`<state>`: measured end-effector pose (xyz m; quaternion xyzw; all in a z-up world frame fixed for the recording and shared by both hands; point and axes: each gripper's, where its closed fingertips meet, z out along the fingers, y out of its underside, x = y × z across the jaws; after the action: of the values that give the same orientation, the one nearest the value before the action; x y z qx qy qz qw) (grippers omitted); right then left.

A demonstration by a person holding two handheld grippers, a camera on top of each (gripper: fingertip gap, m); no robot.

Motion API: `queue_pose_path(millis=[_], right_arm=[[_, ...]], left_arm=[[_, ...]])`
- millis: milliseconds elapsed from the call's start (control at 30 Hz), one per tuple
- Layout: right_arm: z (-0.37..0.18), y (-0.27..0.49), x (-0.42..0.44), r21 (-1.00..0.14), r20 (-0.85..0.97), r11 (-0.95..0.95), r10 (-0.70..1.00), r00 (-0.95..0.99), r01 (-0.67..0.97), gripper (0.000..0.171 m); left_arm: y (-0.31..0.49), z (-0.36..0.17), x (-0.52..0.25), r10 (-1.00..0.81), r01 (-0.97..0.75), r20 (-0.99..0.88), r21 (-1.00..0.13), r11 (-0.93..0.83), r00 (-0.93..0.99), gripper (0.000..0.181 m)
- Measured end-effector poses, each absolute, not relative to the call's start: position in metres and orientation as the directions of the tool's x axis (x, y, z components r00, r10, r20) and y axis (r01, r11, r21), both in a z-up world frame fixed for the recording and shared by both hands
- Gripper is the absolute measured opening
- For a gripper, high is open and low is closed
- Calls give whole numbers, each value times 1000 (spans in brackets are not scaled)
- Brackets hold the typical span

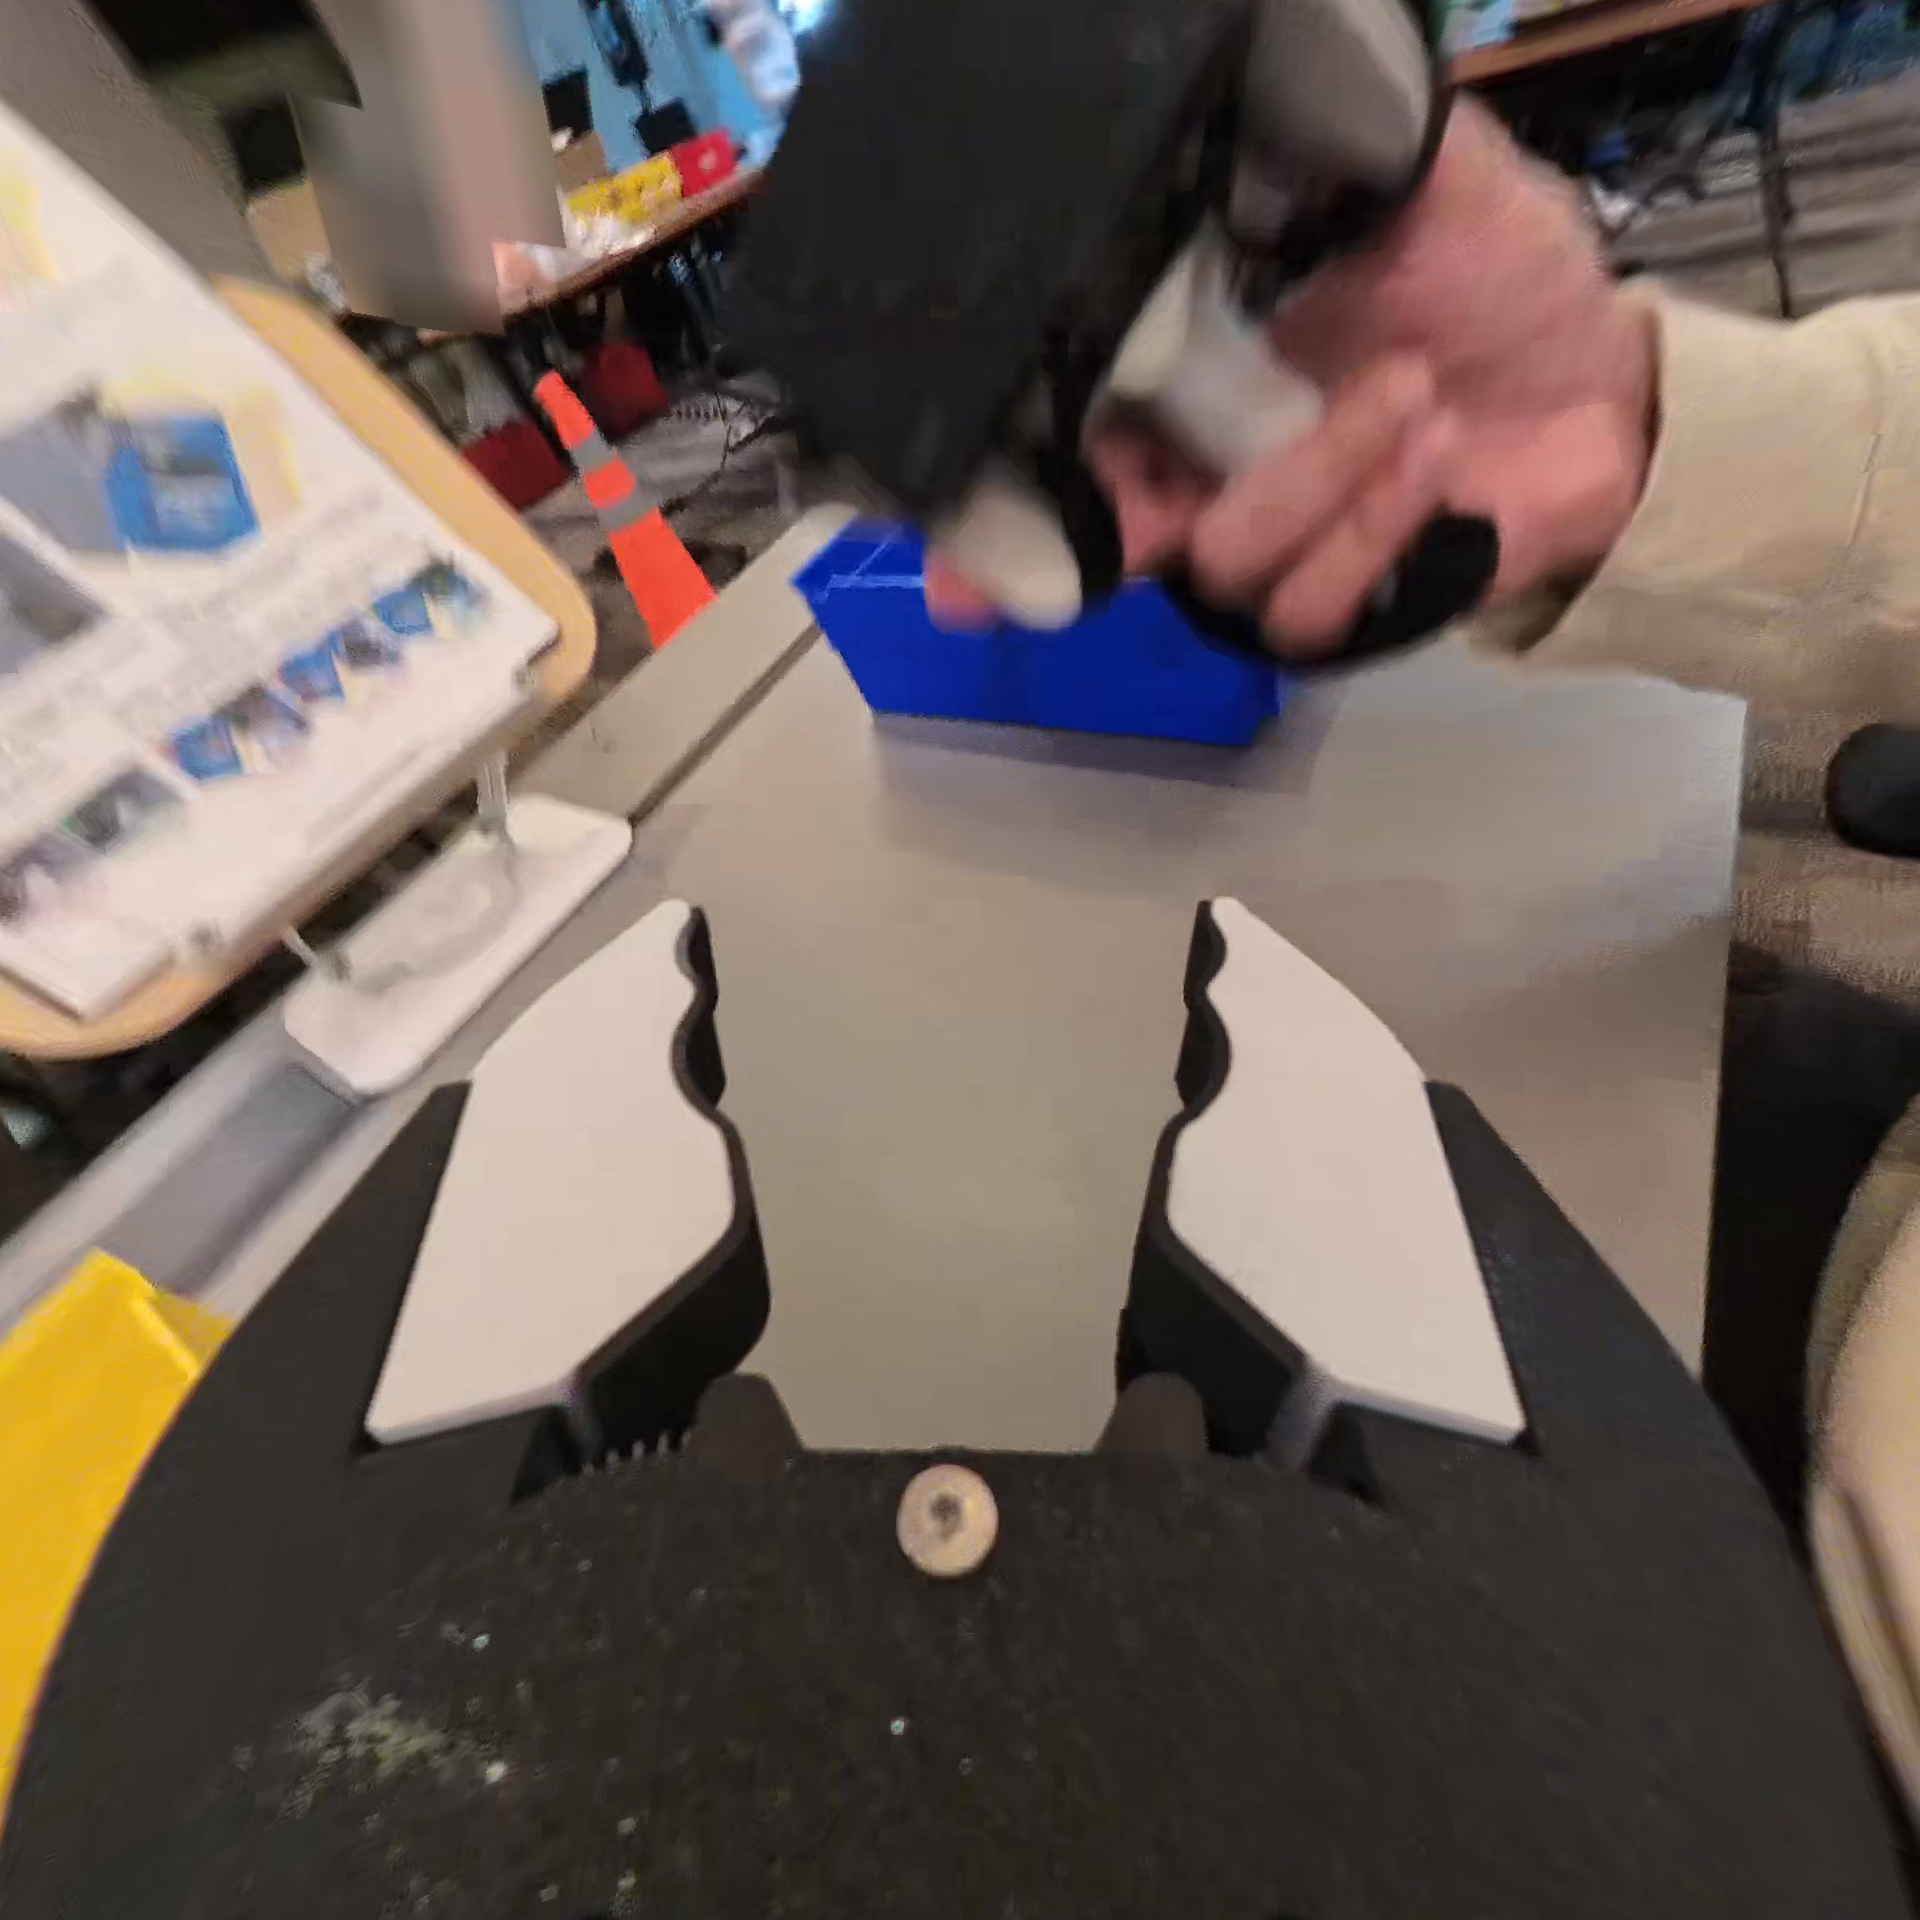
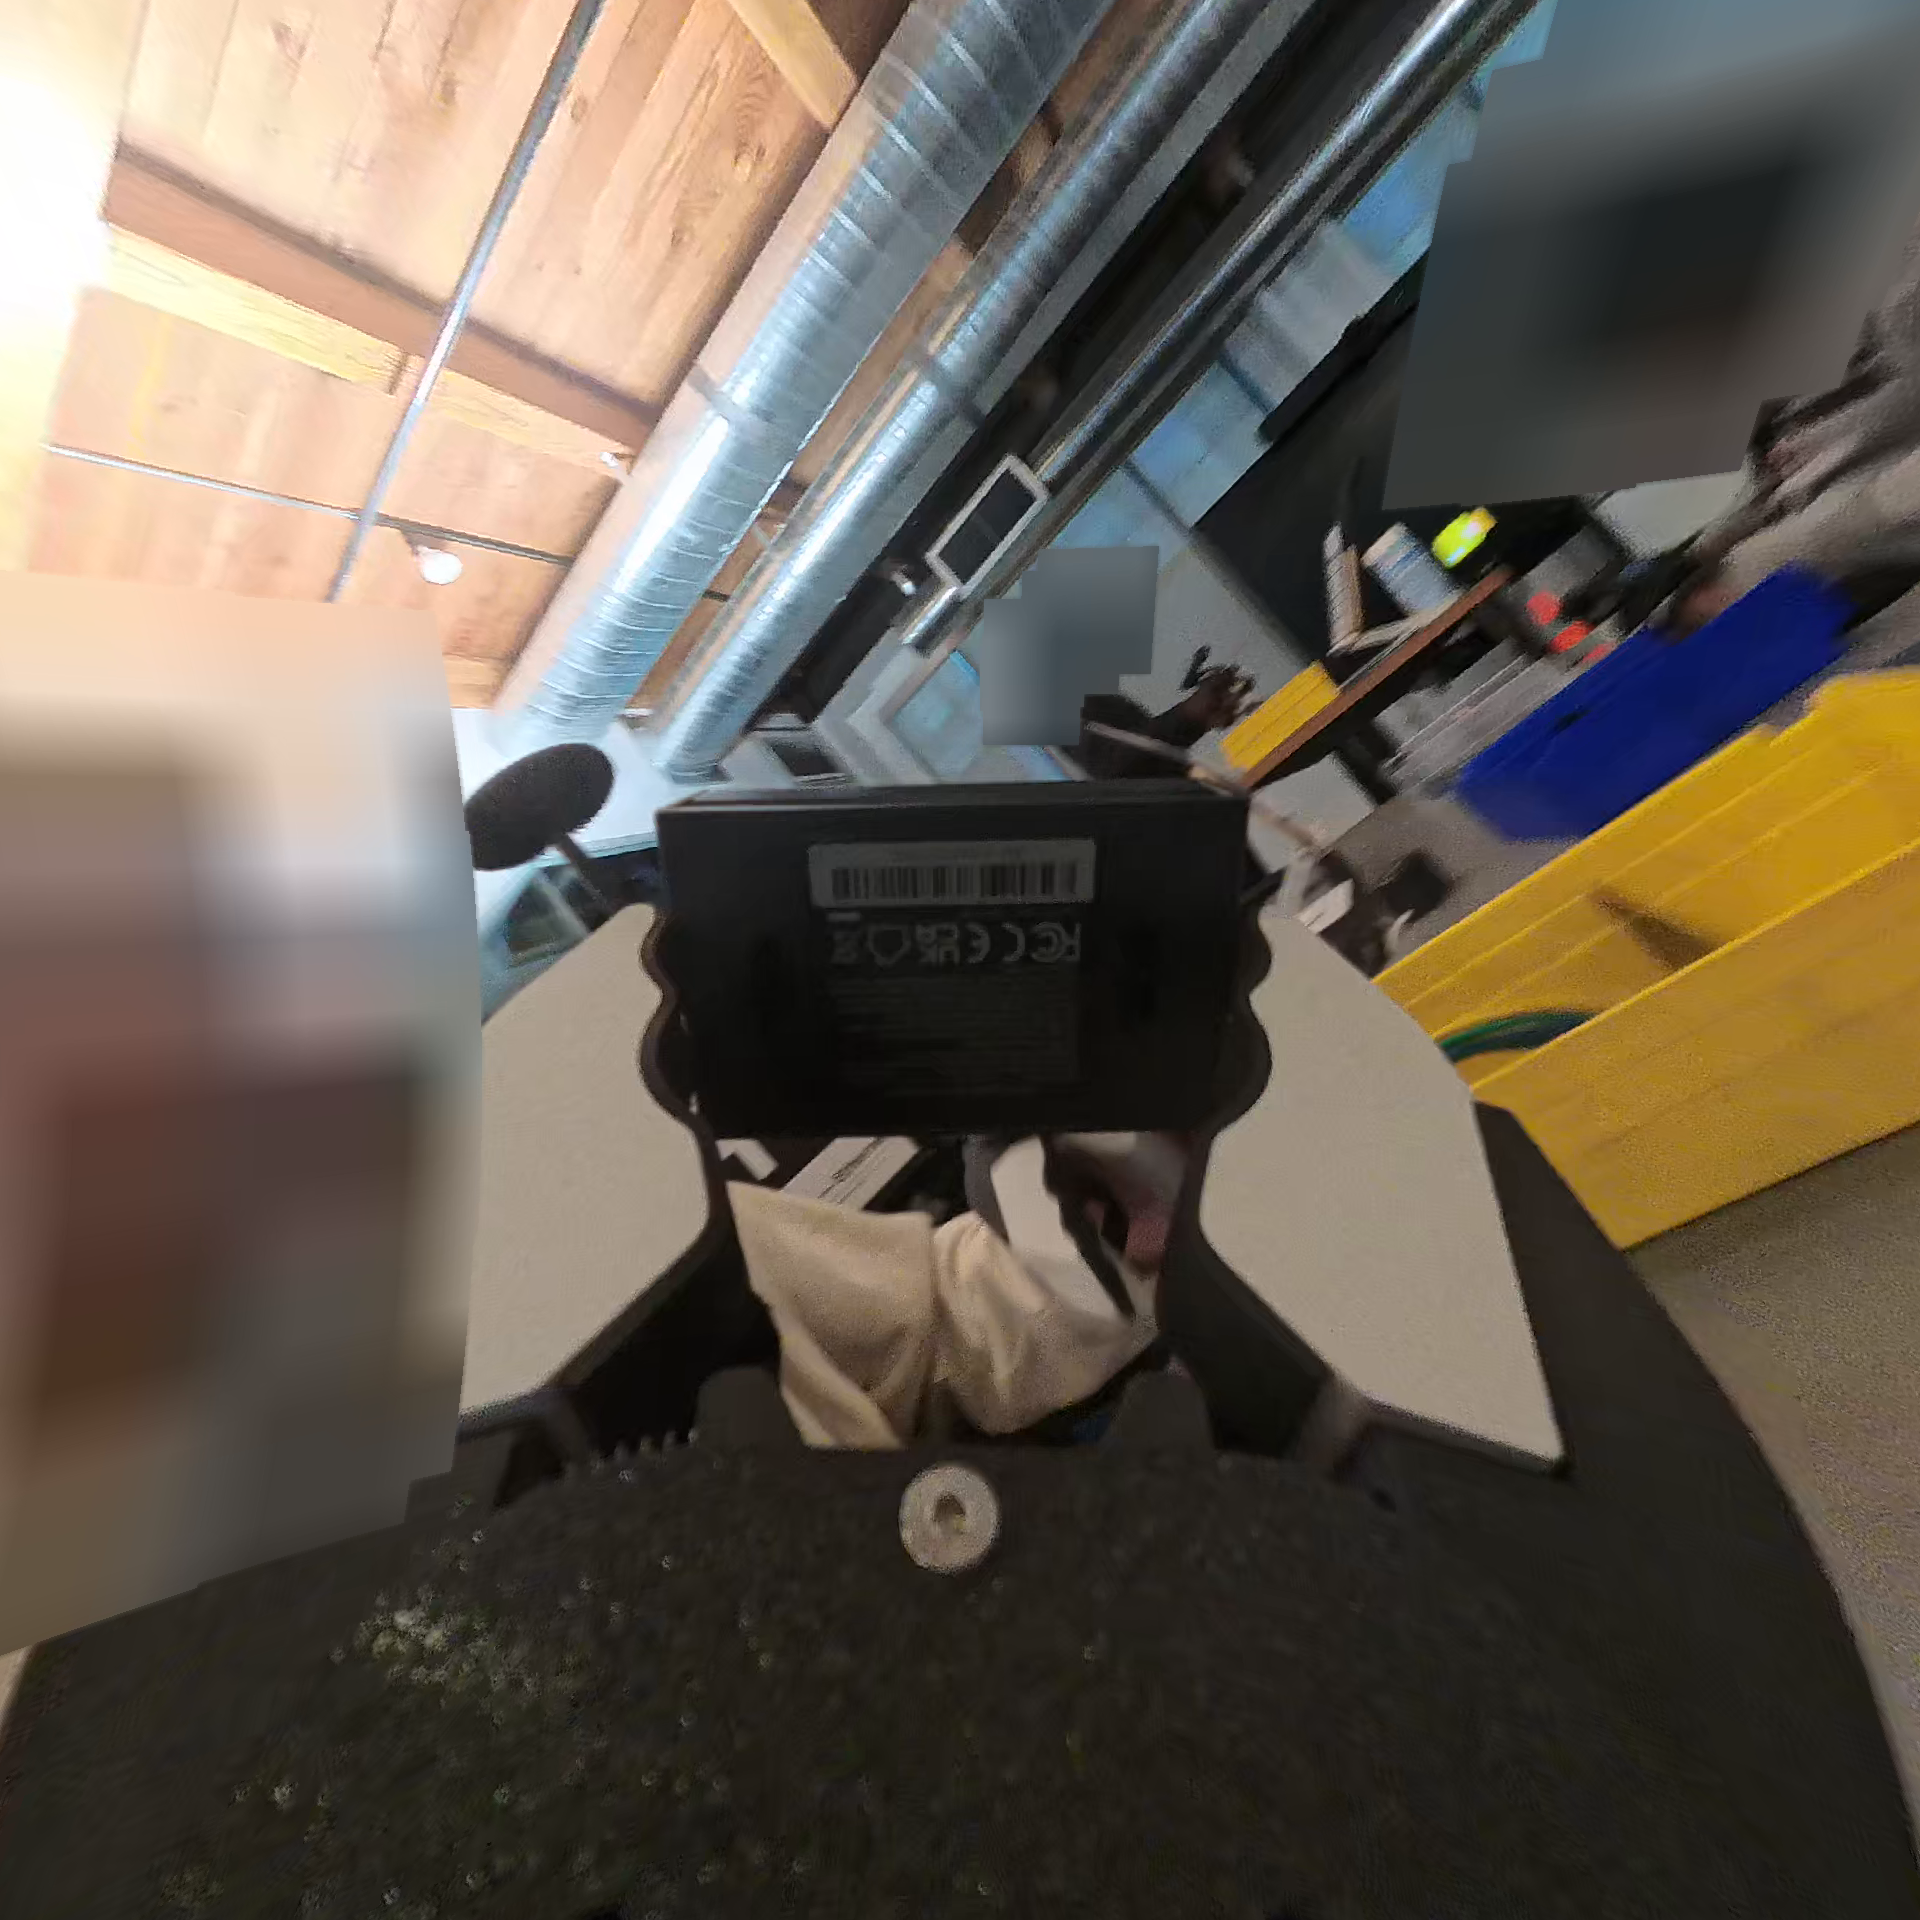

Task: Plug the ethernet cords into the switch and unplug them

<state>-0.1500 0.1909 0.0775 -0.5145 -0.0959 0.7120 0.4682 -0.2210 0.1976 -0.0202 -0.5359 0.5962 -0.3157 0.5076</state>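
My right gripper [image 2: 956,935] is shut on a black network switch [image 2: 956,1039], gripping its two short sides. The switch's labelled underside faces the camera and the gripper is tilted up toward the ceiling. My left gripper [image 1: 945,925] is open and empty, low over the grey table [image 1: 935,1091]. In the left wrist view a hand [image 1: 1455,416] holds the right gripper, blurred, above a blue bin [image 1: 1060,675]. A green cord [image 2: 1496,1039] shows inside a yellow bin [image 2: 1714,987]. The switch's ports are hidden.
A picture sheet on a white stand [image 1: 208,644] is at the left of the table. A yellow bin corner [image 1: 73,1455] is at my near left. An orange cone [image 1: 634,520] stands on the floor beyond. The blue bin also shows in the right wrist view [image 2: 1642,717].
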Motion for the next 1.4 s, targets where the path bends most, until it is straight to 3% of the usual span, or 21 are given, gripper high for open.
queue_pose_path(millis=[67, 200, 267, 400, 500, 667, 800, 900, 1000, 1133, 1200, 1400], right_arm=[[52, 180, -181, -565, -684, -630, 719, -125, -533, 99], [27, 158, -213, -429, -718, -763, 613, -330, -484, 99], [19, 150, -222, -401, -721, -794, 581, -378, -456, 99], [11, 143, -227, -344, -713, -840, 525, -465, -420, 99], [4, 145, -228, -330, -724, -852, 505, -470, -406, 99], [-22, 155, -227, -402, -771, -826, 538, -340, -396, 96], [-52, 171, -216, -610, -777, -728, 627, 59, -313, 93], [-66, 167, -213, -818, -556, -572, 762, 331, -57, 91], [-66, 176, -202, -953, -77, -208, 869, 489, 220, 85], [-70, 189, -185, -821, 409, 93, 784, 467, 563, 64], [-62, 184, -192, -793, 493, 207, 771, 403, 573, 50], [-55, 184, -193, -662, 643, 351, 720, 261, 662, 49]], left_arm=[[191, -4, -213, -939, -325, -344, -890, 320, 20, 88], [173, -15, -200, -905, -398, -388, -813, 424, -172, 111], [159, -28, -198, -875, -401, -408, -779, 482, -260, 105], [154, -33, -195, -833, -339, -489, -762, 552, -258, 61], [154, -40, -196, -862, -329, -435, -799, 503, -262, 61], [154, -64, -205, -901, -388, -267, -833, 395, -343, 61], [168, -82, -224, -909, -484, -105, -819, 309, -403, 61], [177, -86, -240, -886, -545, 36, -800, 251, -462, 61], [187, -91, -253, -846, -645, 170, -726, 240, -505, 61], [191, -93, -262, -756, -722, 335, -644, 252, -563, 61], [191, -92, -261, -708, -750, 410, -610, 256, -575, 61], [181, -86, -242, -608, -752, 481, -573, 327, -631, 61]])
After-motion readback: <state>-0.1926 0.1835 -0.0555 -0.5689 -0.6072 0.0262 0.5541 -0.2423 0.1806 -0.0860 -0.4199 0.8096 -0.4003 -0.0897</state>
